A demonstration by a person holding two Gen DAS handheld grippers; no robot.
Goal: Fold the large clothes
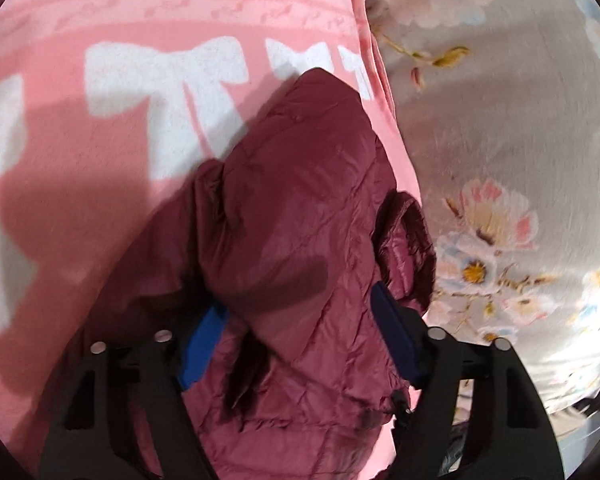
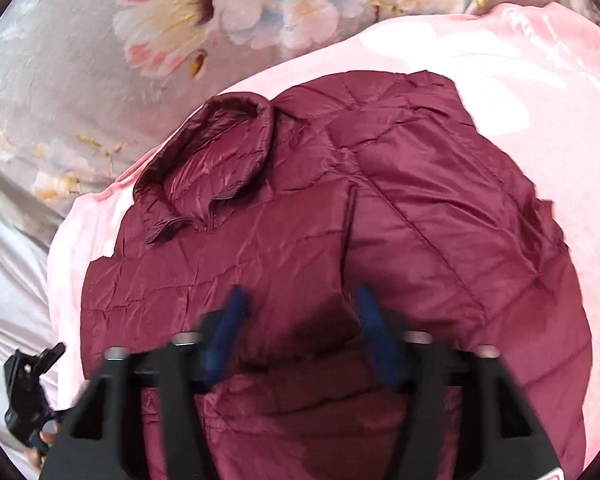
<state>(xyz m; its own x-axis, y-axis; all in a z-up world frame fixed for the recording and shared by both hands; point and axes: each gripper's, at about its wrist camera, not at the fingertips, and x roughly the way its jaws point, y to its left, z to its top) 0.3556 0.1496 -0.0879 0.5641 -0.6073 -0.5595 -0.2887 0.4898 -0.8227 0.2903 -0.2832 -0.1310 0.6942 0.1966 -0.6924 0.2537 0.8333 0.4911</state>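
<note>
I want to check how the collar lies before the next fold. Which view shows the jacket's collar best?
The right wrist view: the collar of the maroon jacket lies in full sight, open and curled, on the pink blanket. The left wrist view shows only a bunched piece of what may be it, at the jacket's right edge.

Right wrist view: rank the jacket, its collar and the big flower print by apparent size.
1. jacket, clearly the largest.
2 and 3. flower print and collar look similar; the print lies farther away, so no ranking.

— What fills the middle of the frame?
— A maroon puffer jacket (image 1: pixel 300 240), bunched between the left gripper (image 1: pixel 300 316) and its spread blue fingers (image 1: pixel 204 344).
— Underneath?
— Pink blanket (image 1: pixel 120 200) at left, floral sheet (image 1: pixel 500 140) at right.
</note>
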